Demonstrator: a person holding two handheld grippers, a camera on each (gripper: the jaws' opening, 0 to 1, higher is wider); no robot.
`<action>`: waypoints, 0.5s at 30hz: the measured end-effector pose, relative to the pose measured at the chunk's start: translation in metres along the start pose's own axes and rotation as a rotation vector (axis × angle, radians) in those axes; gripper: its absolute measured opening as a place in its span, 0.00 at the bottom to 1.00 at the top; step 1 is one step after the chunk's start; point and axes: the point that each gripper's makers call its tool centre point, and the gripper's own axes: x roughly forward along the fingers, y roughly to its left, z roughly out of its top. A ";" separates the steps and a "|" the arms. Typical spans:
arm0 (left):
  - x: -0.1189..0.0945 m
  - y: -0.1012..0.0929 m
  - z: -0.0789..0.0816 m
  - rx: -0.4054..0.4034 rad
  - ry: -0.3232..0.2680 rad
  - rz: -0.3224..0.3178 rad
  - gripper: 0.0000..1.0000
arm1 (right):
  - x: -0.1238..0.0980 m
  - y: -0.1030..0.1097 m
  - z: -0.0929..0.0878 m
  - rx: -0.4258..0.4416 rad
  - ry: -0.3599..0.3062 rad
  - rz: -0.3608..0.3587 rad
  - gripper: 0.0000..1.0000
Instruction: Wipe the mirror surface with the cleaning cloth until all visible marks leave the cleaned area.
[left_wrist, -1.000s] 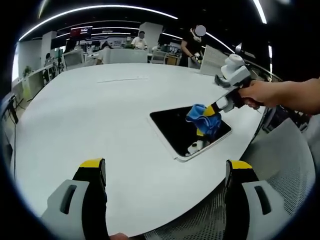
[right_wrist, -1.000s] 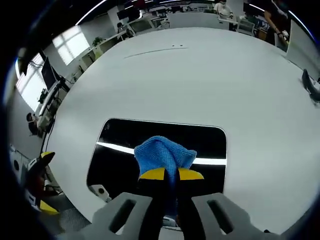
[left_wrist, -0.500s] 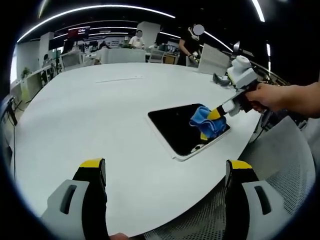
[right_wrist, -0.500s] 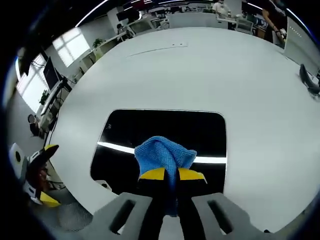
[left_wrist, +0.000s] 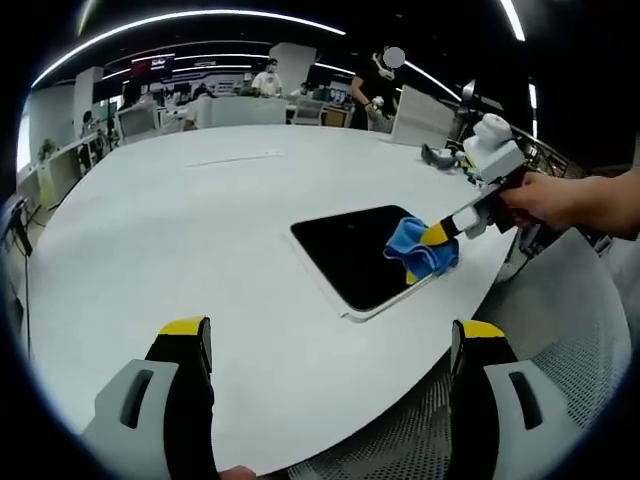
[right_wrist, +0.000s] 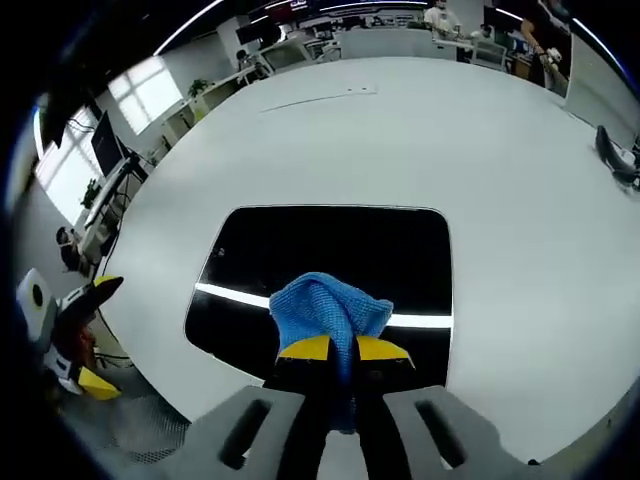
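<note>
Cloth (right_wrist: 328, 308), blue, soft and bunching, pinched at its gathered fold between closed right gripper (right_wrist: 343, 350) fingers, pressed on glossy fragile mirror (right_wrist: 330, 262) on white worktop (right_wrist: 400, 140); left gripper (left_wrist: 330, 345) fingers spread wide, empty.

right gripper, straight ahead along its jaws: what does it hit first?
Most likely the mirror. The right gripper is shut on the blue cloth, which bulges ahead of its tips over the dark glass, so the cloth would press into it first. Whether they already touch is unclear.

Bright overhead strip lighting, sharp centre, strong fisheye bending.
</note>
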 end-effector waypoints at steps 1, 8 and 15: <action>0.000 0.000 0.000 -0.002 0.000 0.000 0.99 | -0.001 0.000 -0.001 0.000 0.000 0.001 0.02; -0.001 0.000 0.001 -0.005 -0.005 0.002 0.99 | -0.005 0.004 -0.010 -0.017 -0.008 0.013 0.02; -0.002 0.002 0.002 -0.015 -0.014 0.010 0.99 | -0.009 0.004 -0.016 0.002 -0.011 0.022 0.02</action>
